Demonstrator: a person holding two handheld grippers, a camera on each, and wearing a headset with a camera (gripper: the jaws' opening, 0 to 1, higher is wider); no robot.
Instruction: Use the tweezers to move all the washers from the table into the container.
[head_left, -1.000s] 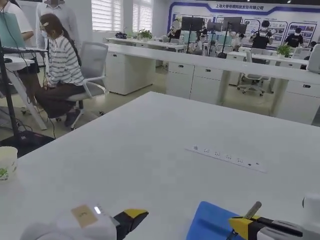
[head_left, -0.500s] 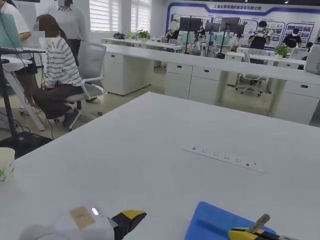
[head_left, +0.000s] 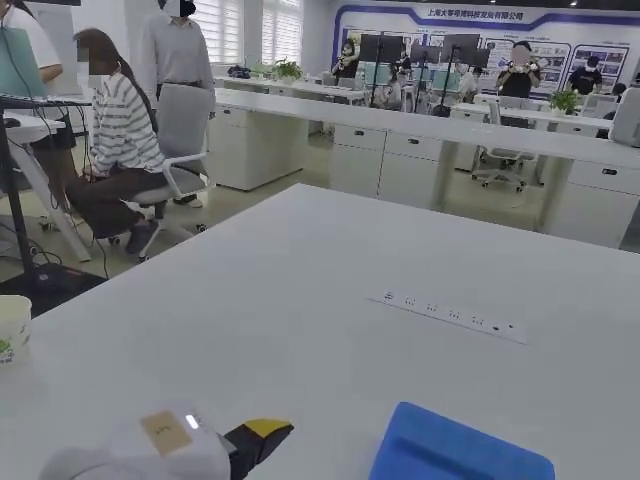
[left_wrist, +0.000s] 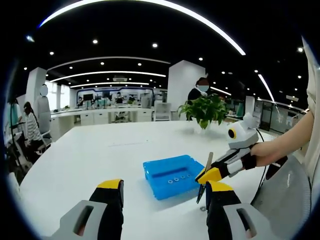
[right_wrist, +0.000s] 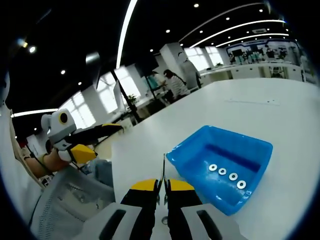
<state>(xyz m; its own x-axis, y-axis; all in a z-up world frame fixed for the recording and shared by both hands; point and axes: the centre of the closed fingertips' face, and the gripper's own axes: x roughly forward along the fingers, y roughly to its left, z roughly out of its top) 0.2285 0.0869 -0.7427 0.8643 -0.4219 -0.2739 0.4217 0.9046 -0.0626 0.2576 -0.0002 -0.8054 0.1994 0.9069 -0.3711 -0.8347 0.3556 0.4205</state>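
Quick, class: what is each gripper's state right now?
Left gripper: open, holding nothing.
Right gripper: shut on the tweezers.

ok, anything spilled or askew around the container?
Nothing stands out. The blue container sits flat on the table, four washers in a row inside; the right tool grips the tweezers.

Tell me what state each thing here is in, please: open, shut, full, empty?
Left tongs: open, empty.
Right tongs: shut on the tweezers.
Blue container: upright, holding four washers lying flat in a row.
Paper cup: upright at the table's edge.
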